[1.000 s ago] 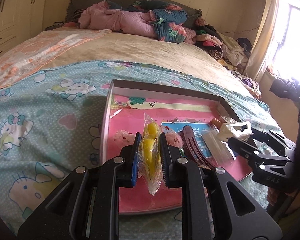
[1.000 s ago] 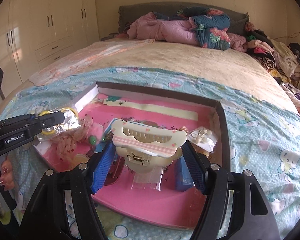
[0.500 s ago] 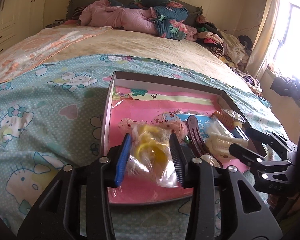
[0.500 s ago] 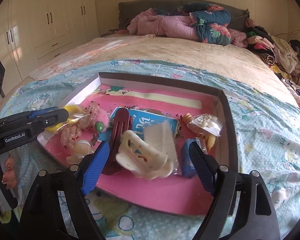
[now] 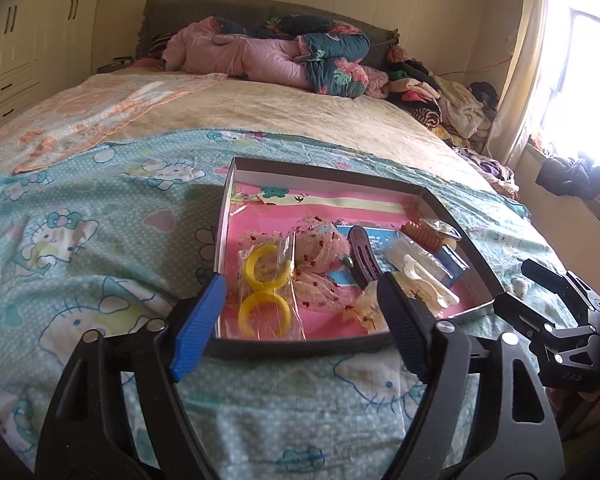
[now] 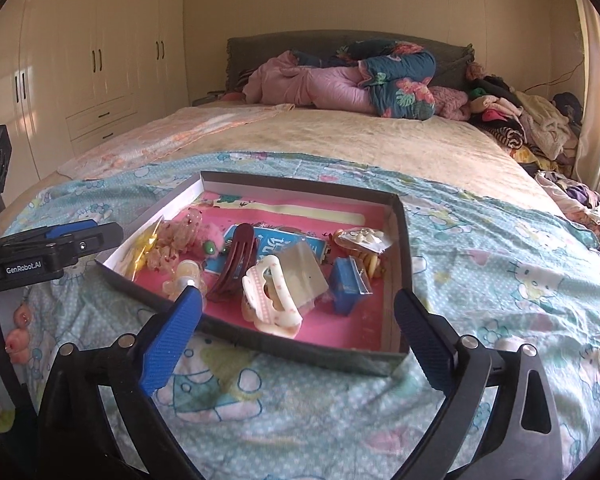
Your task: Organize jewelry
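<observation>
Shallow pink-lined box [image 6: 402,240] on the bed holds bagged yellow rings [image 5: 265,292], a maroon hair clip [image 6: 236,266] and a cream claw clip [image 6: 270,300] lying on its side.

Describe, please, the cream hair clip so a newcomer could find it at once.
On the bed lies a shallow box with a pink floor. The hair clip rests near its front edge, between a dark red clip and a blue packet. It alone is cream, scalloped, with a pink strip.

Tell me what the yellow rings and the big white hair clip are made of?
Yellow rings: probably glossy plastic, smooth and evenly coloured, sealed in a crinkly clear bag. White claw clip: likely hard glossy plastic, with moulded teeth and a printed pink band.
</observation>
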